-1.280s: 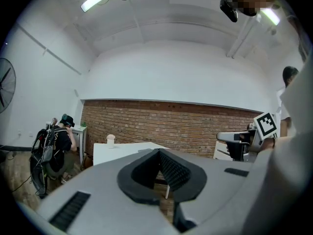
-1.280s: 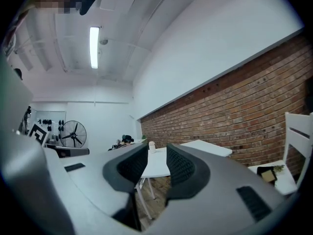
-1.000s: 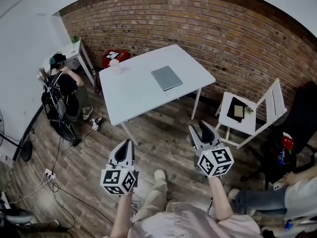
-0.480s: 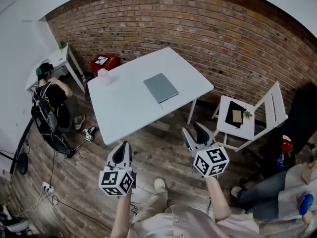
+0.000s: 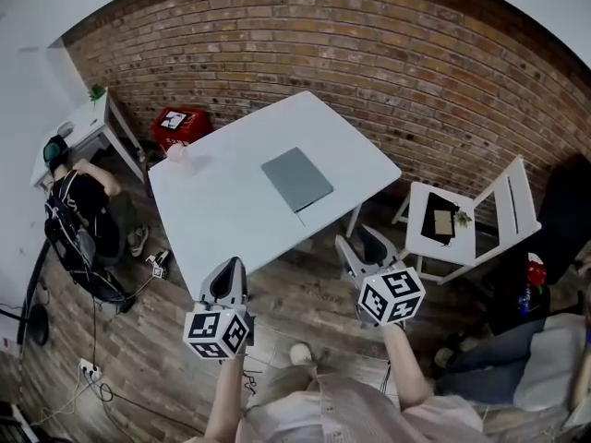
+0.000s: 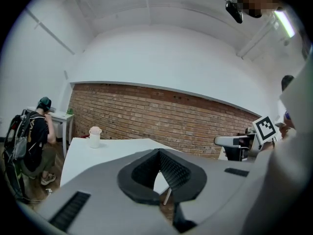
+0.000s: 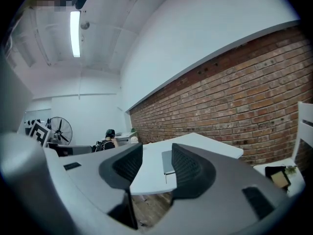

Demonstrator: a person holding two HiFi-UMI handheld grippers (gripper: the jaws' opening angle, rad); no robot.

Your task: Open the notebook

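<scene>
A closed grey notebook lies flat near the middle of the white table. In the right gripper view the notebook shows far off, through the gap between the jaws. Both grippers hang over the wooden floor, short of the table's near edge. My left gripper is shut and empty, its pads meeting at the tip. My right gripper stands open. Its jaws have just been opening, with nothing held between them.
A white cup stands at the table's far left corner. A white folding chair with a dark item stands to the right. At the left, a person sits by a small desk, with a red box nearby. A brick wall runs behind.
Both grippers have moved forward toward the table. The table and notebook have shifted lower and nearer in the head view. The right jaws stand slightly wider.
</scene>
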